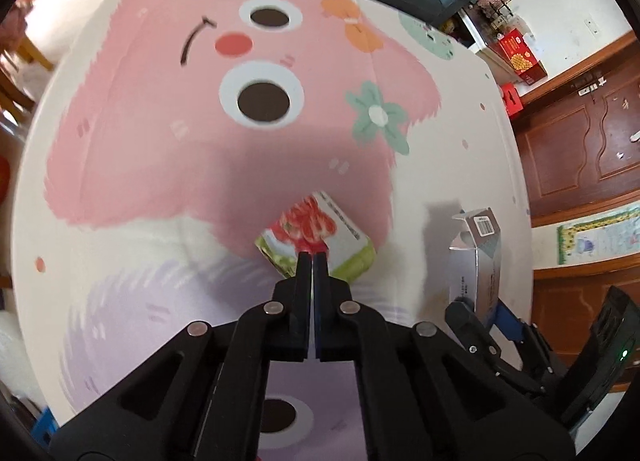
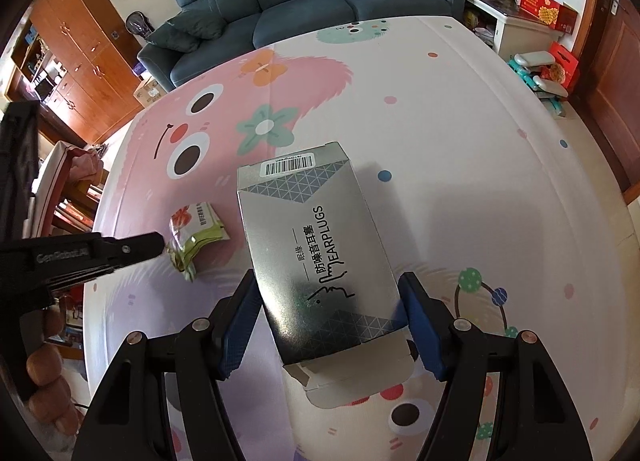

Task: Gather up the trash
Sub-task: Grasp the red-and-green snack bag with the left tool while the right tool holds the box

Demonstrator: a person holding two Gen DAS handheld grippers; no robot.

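Item one: silver cardboard earplug box (image 2: 320, 257), end flaps open, held crosswise between my right tongs (image 2: 326, 325); blue pads press both long sides, long axis running straight ahead from the fingers. It appears raised off the pastel cartoon-printed table cover (image 2: 460, 141), though I cannot tell for certain.

Item two: crumpled green-and-white snack wrapper with red fruit print (image 1: 320, 241), lying on the cover directly ahead of my left tongs (image 1: 312, 257). Jaws pressed together at the wrapper's near edge; whether they pinch it, I cannot tell.

Left tongs nearest the wrapper, level and low. No bin visible.
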